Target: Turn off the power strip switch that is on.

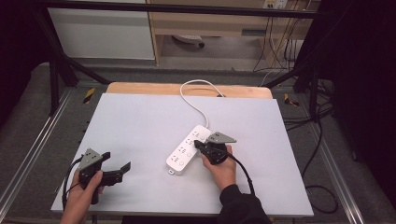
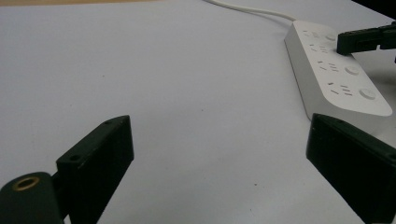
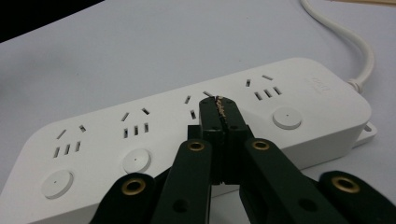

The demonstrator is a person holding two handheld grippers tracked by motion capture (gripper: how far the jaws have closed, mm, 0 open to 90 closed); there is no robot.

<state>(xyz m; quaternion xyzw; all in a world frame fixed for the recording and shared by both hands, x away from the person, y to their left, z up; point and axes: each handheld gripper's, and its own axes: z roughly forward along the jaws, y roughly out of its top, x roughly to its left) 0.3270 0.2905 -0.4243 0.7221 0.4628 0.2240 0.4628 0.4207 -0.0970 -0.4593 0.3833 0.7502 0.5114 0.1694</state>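
Note:
A white power strip (image 1: 183, 153) with several sockets and round buttons lies right of the table's middle, and its white cord (image 1: 194, 100) runs off the far edge. My right gripper (image 1: 197, 145) is shut with nothing between its jaws. Its tips (image 3: 218, 106) sit over the strip (image 3: 140, 135) by the third socket, close to a round button (image 3: 286, 117); contact is unclear. My left gripper (image 1: 116, 161) stands open near the front left, well apart from the strip. In its view (image 2: 219, 123) the strip (image 2: 336, 79) lies at the right, with the right gripper's tips (image 2: 344, 43) on top.
The white tabletop (image 1: 140, 121) has bare room left of the strip and toward the far side. A wooden edge (image 1: 140, 88) runs along the back. Black frame bars (image 1: 56, 79) flank the table, and cables (image 1: 322, 186) lie on the floor at the right.

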